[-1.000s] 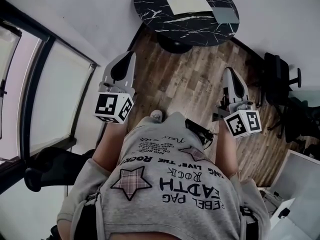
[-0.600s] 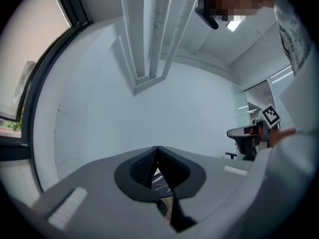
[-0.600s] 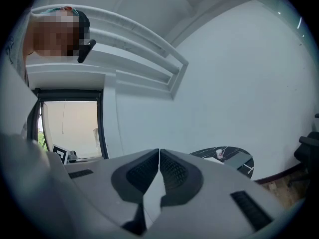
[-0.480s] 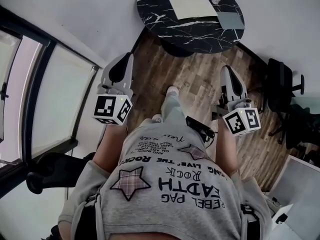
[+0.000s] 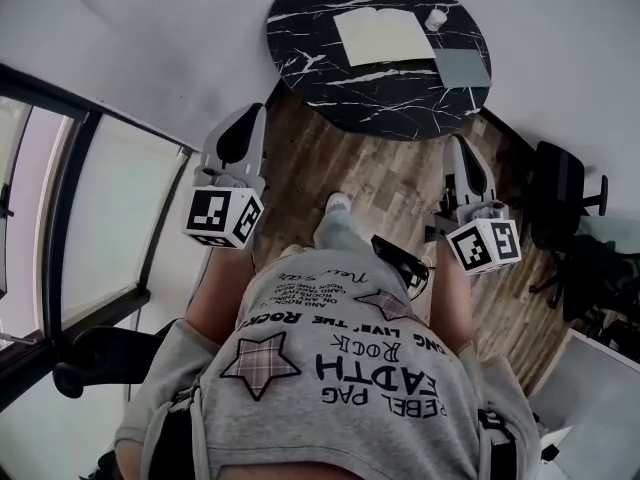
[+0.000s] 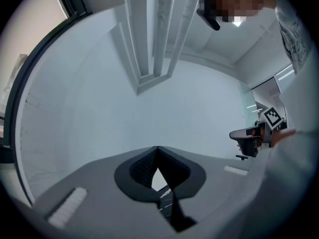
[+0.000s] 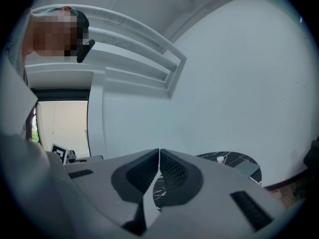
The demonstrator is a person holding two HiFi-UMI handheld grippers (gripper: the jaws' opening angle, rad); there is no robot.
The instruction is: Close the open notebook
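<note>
The open notebook [image 5: 383, 36] lies flat with cream pages up on a round black marble table [image 5: 330, 63] at the top of the head view. My left gripper [image 5: 257, 111] and right gripper [image 5: 461, 141] hang level over the wood floor, short of the table and well apart from the notebook. Both are shut with nothing between the jaws: the tips meet in the left gripper view [image 6: 157, 149] and in the right gripper view [image 7: 159, 151]. Past the right gripper, the table [image 7: 234, 159] shows ahead to the right; the notebook is hidden there.
A small white cup [image 5: 436, 17] and a flat grey book [image 5: 461, 67] lie on the table right of the notebook. A black office chair [image 5: 560, 183] stands at the right, a tall window [image 5: 100, 228] at the left. The person's foot [image 5: 338, 203] is forward on the wood floor [image 5: 390, 168].
The person has stepped toward the table, which now sits lower and larger in the head view. Both grippers have moved forward with the body and stay shut.
</note>
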